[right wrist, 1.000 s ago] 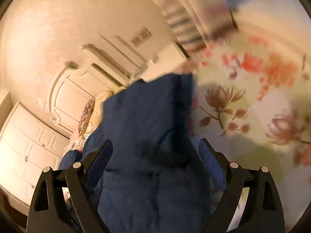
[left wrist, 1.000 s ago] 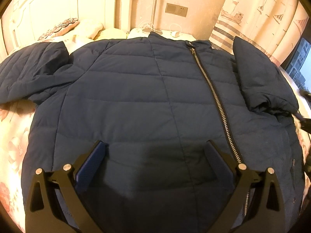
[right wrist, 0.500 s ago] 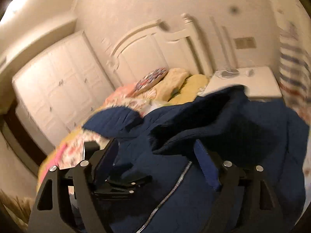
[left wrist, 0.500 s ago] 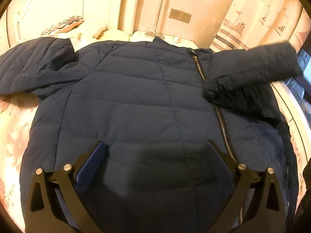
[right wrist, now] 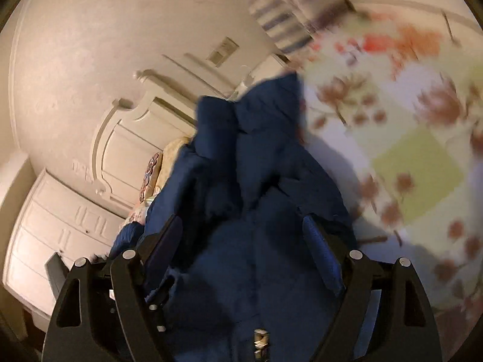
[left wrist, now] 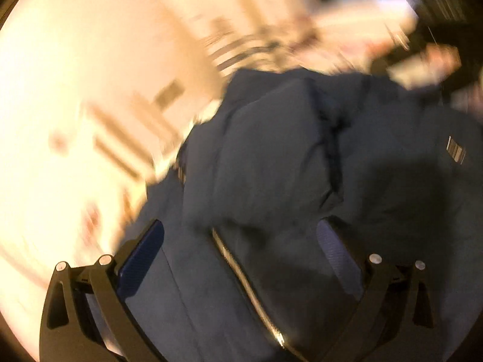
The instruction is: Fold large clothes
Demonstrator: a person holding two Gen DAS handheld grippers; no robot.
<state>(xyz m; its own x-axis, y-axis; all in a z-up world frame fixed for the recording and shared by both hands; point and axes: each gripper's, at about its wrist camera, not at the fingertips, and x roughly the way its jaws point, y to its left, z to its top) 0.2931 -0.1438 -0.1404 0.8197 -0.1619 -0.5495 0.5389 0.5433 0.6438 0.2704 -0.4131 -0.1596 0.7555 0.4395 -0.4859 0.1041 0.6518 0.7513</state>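
both sets of jaws are spread wide, gripping nothing. the left gripper hovers over the navy puffer jacket, its zipper running between the fingers. the right gripper hangs above the jacket's bunched fabric, on the floral bedspread.

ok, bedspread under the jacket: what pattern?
Floral: reddish and brown flowers on pale cream and green patches. The bedspread shows best in the right wrist view, though blurred.
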